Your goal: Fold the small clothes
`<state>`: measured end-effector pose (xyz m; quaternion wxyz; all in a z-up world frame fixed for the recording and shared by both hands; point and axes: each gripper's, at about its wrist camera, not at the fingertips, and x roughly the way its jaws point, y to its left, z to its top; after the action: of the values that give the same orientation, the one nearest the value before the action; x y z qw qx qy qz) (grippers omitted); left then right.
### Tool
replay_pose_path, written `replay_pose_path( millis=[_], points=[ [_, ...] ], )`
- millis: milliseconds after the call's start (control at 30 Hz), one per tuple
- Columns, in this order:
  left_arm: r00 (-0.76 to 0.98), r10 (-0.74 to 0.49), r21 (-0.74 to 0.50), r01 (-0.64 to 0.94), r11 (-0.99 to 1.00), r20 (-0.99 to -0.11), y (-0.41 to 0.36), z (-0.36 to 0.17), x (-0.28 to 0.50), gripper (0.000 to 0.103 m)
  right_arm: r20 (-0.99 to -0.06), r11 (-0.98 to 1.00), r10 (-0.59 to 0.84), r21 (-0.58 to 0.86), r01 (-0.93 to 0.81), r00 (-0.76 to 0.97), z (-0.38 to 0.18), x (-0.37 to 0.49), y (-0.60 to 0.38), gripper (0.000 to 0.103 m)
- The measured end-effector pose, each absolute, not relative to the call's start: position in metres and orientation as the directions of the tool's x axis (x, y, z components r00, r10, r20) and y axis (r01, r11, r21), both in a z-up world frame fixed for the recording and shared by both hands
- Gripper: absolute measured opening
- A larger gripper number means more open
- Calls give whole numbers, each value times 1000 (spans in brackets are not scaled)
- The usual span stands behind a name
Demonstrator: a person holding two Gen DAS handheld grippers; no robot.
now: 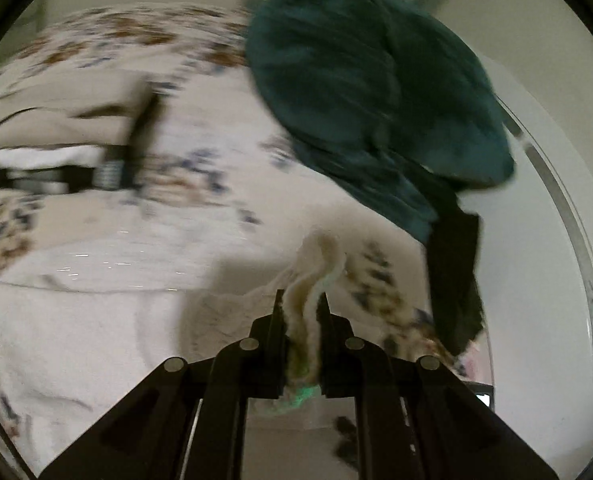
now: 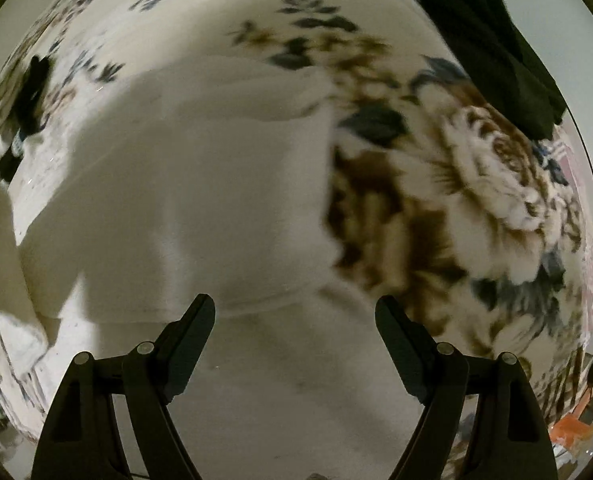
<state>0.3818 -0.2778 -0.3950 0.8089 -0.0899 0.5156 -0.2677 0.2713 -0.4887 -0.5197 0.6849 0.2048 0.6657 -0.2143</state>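
Observation:
My left gripper (image 1: 302, 300) is shut on a bunched fold of a cream-white garment (image 1: 316, 272) and holds it up above the flowered bedspread (image 1: 200, 136). The same white garment (image 2: 200, 184) lies spread flat in the right wrist view, on the left and middle of the bed. My right gripper (image 2: 296, 308) is open and empty just above its near edge. Both views are blurred by motion.
A dark green garment (image 1: 368, 92) lies heaped at the far right of the bed, with a dark part hanging over the edge; it shows along the top of the right wrist view (image 2: 480, 32). A black and white item (image 1: 76, 168) lies at the left. The bedspread's big brown flower (image 2: 476, 184) is to the right.

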Motion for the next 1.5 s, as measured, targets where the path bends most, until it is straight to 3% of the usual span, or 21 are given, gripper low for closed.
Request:
replay_pose_path(
  millis=[133,200,267,300,433,533,733,767,800,833,867,1167,1400,1500],
  points=[
    [234,-547,-437,392,810,-804,-318,-407,384,15,-997,800,52,77,595,59,-517,260,-524,84],
    [227,-514,-400,404,822,-827,-321,-411,386,32,-990,780,108,143,609,94,-509,256,-534,84],
    [252,-455,-340,391,855,-854,-309,-412,389,74,-979,756,148,203,622,140,-500,252,-542,84],
    [274,-434,-322,370,871,-858,-291,-414,392,80,-973,743,163,231,628,165,-493,251,-541,84],
    [336,-321,-244,251,937,-886,-210,-419,406,80,-939,694,224,341,634,259,-477,256,-555,84],
    [386,-165,-122,133,984,-908,-137,-424,412,80,-918,683,263,394,616,297,-477,281,-550,84],
    [366,25,13,-33,999,-930,-46,-450,406,80,-931,691,226,361,626,287,-507,341,-535,84],
    [361,44,27,-50,998,-932,-39,-455,404,80,-940,688,221,339,641,260,-517,349,-535,75],
    [354,55,34,-65,997,-934,-29,-461,403,80,-946,681,225,324,656,233,-528,359,-532,60],
    [348,58,33,-76,997,-936,-24,-465,404,80,-957,686,217,289,668,192,-535,366,-531,17],
    [344,61,33,-87,996,-937,-19,-468,404,80,-967,691,187,256,676,175,-535,369,-529,8],
    [340,11,-24,-100,995,-940,-13,-483,421,80,-965,732,-14,168,660,261,-458,330,-517,5],
    [316,0,-15,-45,999,-949,-29,-510,458,80,-984,714,-69,65,697,163,-477,304,-534,5],
    [299,14,6,-29,1000,-954,-27,-528,474,80,-997,738,-14,40,673,74,-505,308,-538,5]
  ],
)
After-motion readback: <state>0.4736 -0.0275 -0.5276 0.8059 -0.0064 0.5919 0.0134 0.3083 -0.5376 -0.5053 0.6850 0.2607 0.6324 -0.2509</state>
